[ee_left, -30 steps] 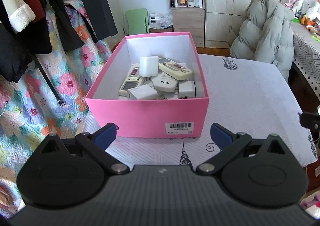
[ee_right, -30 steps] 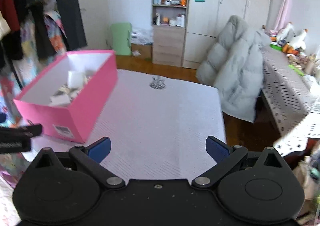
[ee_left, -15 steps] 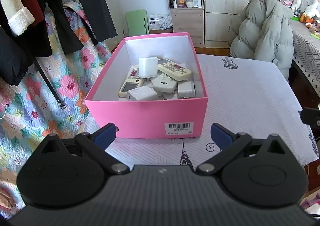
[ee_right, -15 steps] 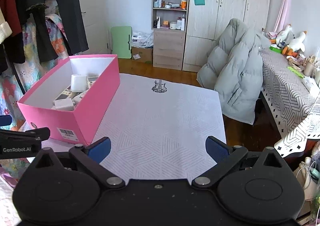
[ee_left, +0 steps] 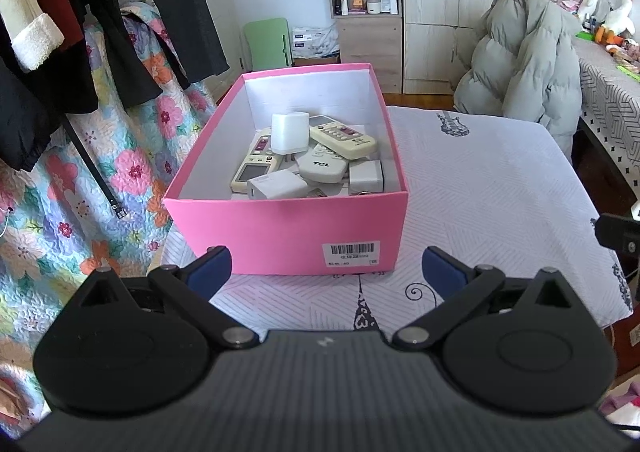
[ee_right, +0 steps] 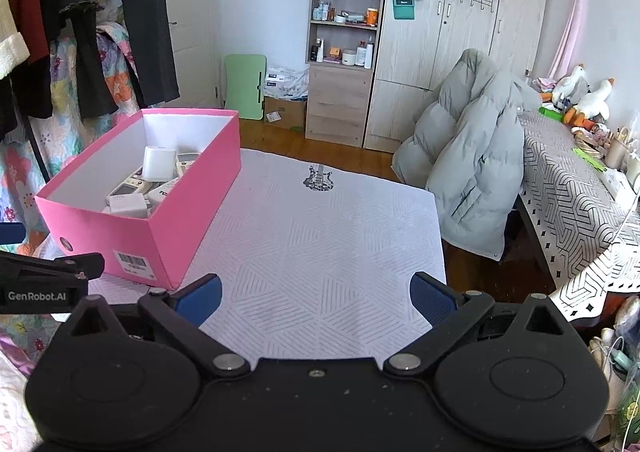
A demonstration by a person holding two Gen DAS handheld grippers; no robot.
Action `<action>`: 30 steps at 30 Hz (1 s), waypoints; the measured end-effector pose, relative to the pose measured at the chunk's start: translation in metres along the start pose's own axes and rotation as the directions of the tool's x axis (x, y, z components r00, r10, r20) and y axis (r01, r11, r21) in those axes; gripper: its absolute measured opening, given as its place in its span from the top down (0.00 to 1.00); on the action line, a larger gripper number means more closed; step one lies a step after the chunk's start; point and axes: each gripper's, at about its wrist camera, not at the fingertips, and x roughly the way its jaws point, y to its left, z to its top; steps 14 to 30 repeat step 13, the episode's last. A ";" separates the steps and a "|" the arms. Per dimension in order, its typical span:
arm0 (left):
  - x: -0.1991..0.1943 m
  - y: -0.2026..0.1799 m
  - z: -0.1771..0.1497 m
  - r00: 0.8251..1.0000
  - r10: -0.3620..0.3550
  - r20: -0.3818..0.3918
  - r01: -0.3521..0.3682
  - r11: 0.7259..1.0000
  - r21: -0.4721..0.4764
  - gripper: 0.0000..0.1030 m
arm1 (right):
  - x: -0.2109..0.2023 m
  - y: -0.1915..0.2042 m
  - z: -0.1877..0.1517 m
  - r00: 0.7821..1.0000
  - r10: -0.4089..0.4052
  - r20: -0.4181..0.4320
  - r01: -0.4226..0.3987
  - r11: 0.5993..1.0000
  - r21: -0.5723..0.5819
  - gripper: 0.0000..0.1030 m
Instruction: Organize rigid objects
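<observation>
1. The counter (ee_right: 320, 236) wore a white cloth with faint chevron lines and a small guitar print (ee_right: 318, 178); most of its top lay bare.
2. A puffy grey jacket (ee_right: 468, 156) slumped at the counter's far right corner, and dark clothes (ee_left: 120, 12) hung over a floral quilt (ee_left: 60, 212) on the left.
3. The box (ee_left: 288, 228), pink cardboard with white inner walls, sat on the counter's left part, its long axis running away from the left gripper and a barcode label (ee_left: 351, 253) on the near end wall.
4. Inside lay a loose heap of hard plastic pieces. A cream remote (ee_left: 342, 136) lay slanted toward the far left, a white TCL remote (ee_left: 322, 168) beneath it, and another remote (ee_left: 254, 168) ran lengthwise along the left side.
5. A rounded white charger (ee_left: 290, 132) stood upright on the heap; two flatter ones (ee_left: 276, 188) (ee_left: 366, 176) rested against the near wall.
6. The left gripper (ee_left: 326, 268) hung just before the box's near wall, blue pads spread wide, holding nothing.
7. The right gripper (ee_right: 316, 294) hovered over bare cloth right of the box, equally wide apart and empty.
</observation>
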 end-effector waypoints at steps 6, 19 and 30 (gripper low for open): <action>0.001 0.004 -0.001 1.000 -0.024 -0.010 0.023 0.999 -0.027 0.00 | 0.000 -0.002 0.000 1.000 0.000 -0.004 0.000 1.000 0.006 0.02; 0.000 0.002 -0.002 1.000 -0.016 -0.002 0.016 1.000 -0.014 0.00 | 0.001 0.000 0.000 1.000 -0.004 -0.006 0.004 1.000 0.004 0.02; 0.000 0.002 -0.002 1.000 -0.016 -0.002 0.016 1.000 -0.014 0.00 | 0.001 0.000 0.000 1.000 -0.004 -0.006 0.004 1.000 0.004 0.02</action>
